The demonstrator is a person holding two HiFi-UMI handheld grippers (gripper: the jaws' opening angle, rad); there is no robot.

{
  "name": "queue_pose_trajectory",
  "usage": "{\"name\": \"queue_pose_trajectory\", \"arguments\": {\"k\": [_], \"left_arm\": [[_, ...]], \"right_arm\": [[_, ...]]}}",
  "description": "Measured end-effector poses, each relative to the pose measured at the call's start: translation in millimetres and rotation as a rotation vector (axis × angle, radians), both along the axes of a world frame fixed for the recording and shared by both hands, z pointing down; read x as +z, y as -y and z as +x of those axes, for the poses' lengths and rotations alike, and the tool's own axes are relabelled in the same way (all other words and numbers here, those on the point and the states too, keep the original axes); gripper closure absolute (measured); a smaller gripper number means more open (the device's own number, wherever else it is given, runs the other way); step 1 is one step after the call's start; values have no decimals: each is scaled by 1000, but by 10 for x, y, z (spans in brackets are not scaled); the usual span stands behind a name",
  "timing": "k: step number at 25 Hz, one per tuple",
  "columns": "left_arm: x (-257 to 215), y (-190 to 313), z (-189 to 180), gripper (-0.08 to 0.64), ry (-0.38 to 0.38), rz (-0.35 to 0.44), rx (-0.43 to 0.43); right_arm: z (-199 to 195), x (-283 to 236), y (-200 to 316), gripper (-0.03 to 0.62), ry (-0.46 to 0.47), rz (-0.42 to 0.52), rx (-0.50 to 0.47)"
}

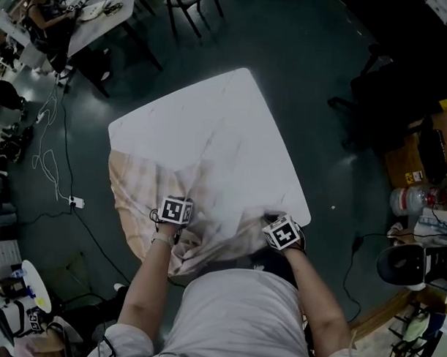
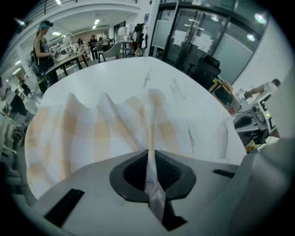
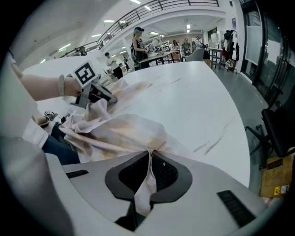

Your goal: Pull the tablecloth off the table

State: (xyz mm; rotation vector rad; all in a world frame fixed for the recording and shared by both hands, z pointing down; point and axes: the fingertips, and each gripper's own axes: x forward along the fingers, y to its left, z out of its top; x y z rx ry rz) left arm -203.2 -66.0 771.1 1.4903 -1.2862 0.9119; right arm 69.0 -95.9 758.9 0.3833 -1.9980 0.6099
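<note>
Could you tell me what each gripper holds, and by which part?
Both grip the tablecloth: the left gripper pinches a raised fold, the right gripper a bunched fold near the table's near right corner.

Forearms extended forward, left gripper (image 1: 175, 209), right gripper (image 1: 282, 231) alongside, both jaws clamped tight

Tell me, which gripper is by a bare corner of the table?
The right gripper, pinching the tablecloth beside the table's uncovered corner. The left gripper grips it where checked cloth lies bunched.
</note>
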Motion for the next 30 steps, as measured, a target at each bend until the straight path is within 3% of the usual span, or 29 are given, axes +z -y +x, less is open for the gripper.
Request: {"name": "queue_pose_trajectory", "arguments": {"k": [2,6,14,21,25,30], "left_arm": [[-53,-226,-61,537,-3,3,-43],[-308,-512,-259,537,19,85,-147],[-914,-1122,-809,537,-20,301,-395],[-1340,-1516,-1281,537,92,393,-385],[-1449,-1763,-1381,538,92,424,-415],[-1491,-2194,-1517,538,198,376,-389]], "right_arm": [[-102,-69,-24,555,29,10,-23],[-426,-261,-9,557,85,42,-63],[-1222,-693,-69,558,194,105,-125],[-1846,-1115,-346,557,291,164,-171],[-2019,-1321,-568,558,350,187,-202],[-2160,-1490,-822,558,416,212,-225]]}}
